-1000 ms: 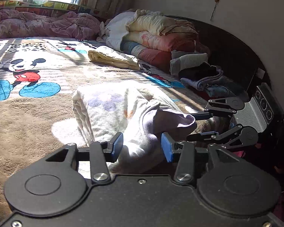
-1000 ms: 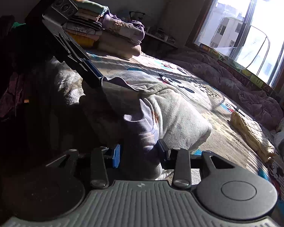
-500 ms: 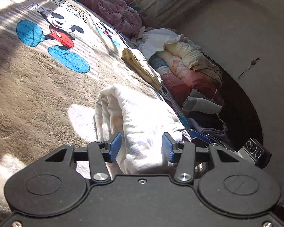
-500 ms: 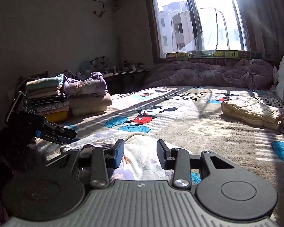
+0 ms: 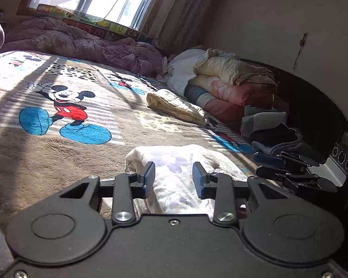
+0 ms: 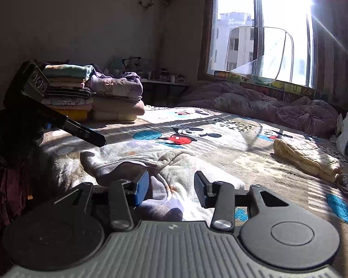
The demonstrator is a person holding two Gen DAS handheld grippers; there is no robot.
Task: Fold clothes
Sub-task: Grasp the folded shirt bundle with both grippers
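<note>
A folded white fleece garment with pale purple print [image 5: 174, 162] lies on the Mickey Mouse blanket [image 5: 65, 106], right in front of both grippers. My left gripper [image 5: 173, 178] is open, its blue pads astride the garment's near end, not gripping. My right gripper [image 6: 171, 187] is open just above the same garment [image 6: 174, 162], whose purple cuff lies by the left pad. The right gripper also shows at the right of the left wrist view [image 5: 273, 164]; the left one at the left of the right wrist view [image 6: 85, 134].
A folded yellow cloth [image 5: 176, 107] lies farther up the bed. Stacked quilts and clothes [image 5: 234, 85] sit by the dark headboard. A pile of folded clothes [image 6: 92, 92] stands at the bed's other side. A crumpled purple duvet [image 6: 266, 104] lies under the window.
Both grippers have let go of the garment and drawn back and level; it now lies folded flat on the blanket. The jaws have opened wider.
</note>
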